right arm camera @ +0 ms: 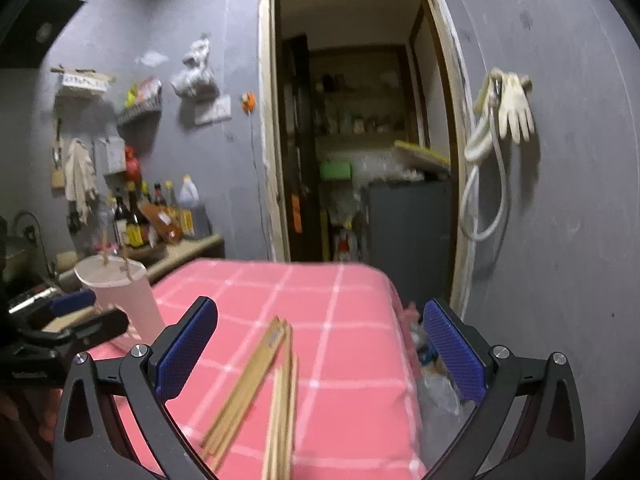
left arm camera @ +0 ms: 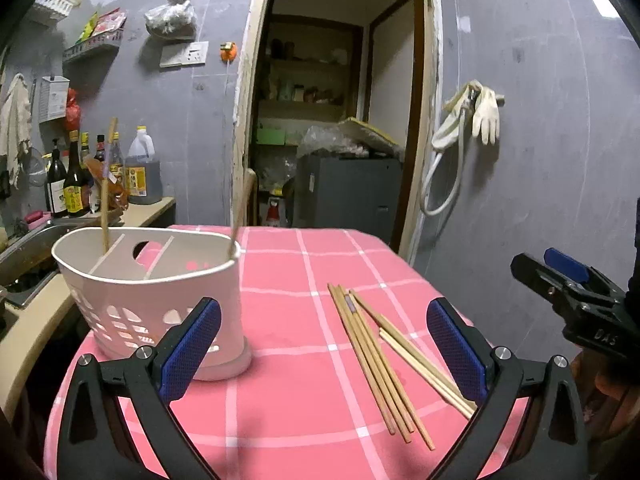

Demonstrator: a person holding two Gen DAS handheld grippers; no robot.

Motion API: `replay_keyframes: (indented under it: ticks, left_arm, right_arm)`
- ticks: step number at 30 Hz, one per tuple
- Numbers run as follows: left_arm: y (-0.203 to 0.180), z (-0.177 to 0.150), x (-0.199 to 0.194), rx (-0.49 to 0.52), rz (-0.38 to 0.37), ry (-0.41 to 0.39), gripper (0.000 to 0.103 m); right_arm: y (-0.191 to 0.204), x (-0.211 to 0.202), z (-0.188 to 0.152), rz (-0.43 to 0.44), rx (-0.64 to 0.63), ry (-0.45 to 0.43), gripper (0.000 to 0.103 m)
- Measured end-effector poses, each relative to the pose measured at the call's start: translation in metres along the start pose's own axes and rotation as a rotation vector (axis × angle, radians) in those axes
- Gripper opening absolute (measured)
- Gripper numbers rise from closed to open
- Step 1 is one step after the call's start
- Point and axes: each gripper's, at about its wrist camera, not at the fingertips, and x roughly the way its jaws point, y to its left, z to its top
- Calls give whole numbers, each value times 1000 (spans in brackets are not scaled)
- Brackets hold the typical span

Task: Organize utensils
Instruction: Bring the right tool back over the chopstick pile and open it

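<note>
A white perforated utensil holder (left arm camera: 160,292) stands on the left of the pink checked tablecloth (left arm camera: 296,360) with two chopsticks (left arm camera: 105,200) upright in it. Several loose wooden chopsticks (left arm camera: 380,364) lie on the cloth to its right. My left gripper (left arm camera: 324,344) is open and empty, low over the cloth between holder and chopsticks. My right gripper (right arm camera: 320,348) is open and empty above the blurred chopsticks (right arm camera: 260,388); it also shows in the left wrist view (left arm camera: 560,280) at the right. The holder (right arm camera: 120,292) sits far left in the right wrist view.
A counter with sauce bottles (left arm camera: 80,176) and a sink (left arm camera: 28,248) lies left of the table. An open doorway (left arm camera: 336,120) to a storeroom is straight ahead. A hose and gloves (left arm camera: 476,120) hang on the grey wall at the right. The table's right edge (right arm camera: 404,340) drops off to clutter.
</note>
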Motion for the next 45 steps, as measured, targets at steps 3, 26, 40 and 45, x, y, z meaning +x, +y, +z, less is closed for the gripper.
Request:
replay_keyframes:
  ticks: [3, 26, 40, 45]
  left_arm:
    - [-6, -6, 14, 19, -3, 47, 101]
    - [-3, -34, 122, -17, -117, 433, 51]
    - [6, -32, 143, -62, -104, 498, 33]
    - [3, -29, 150, -60, -89, 505, 32]
  right_arm:
    - [-6, 16, -8, 0, 10, 80, 103]
    - [-8, 92, -40, 79, -36, 449, 39]
    - [3, 113, -47, 104, -67, 557, 33]
    - [4, 118, -47, 97, -70, 576, 31]
